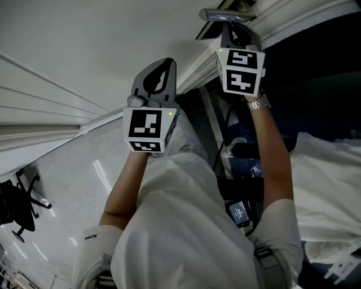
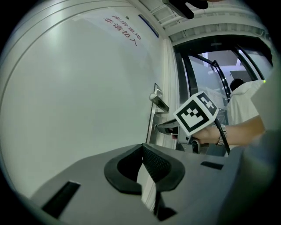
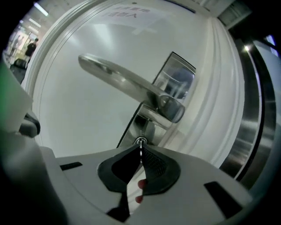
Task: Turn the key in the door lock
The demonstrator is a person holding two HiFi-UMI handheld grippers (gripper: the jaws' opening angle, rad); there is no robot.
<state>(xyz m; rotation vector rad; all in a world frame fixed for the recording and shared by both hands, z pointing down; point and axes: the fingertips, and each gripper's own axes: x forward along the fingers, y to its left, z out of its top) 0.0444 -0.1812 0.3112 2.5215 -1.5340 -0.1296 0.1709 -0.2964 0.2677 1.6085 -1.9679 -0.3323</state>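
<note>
**Key pinched at the lock, just under the door handle**

Key shows only in the right gripper view. It is a thin metal sliver standing edge-on, its tip in the round lock straight below the door handle. The right gripper has its jaws pressed together on it, the pads meeting with just the key between them. Handle and lock share a narrow metal plate on the white door.

From the left gripper view the key is too small to make out. That view does show the right gripper from the side, its tips against the plate just beneath the handle. Red characters are printed on the door well above the handle.

The left gripper is away from the handle on the hinge side, facing bare door, with its jaws closed tip to tip and nothing between them.

In the head view both grippers point at the door, the left one well apart from the handle and the right one just beside it. A wristwatch sits on the right wrist.
</note>
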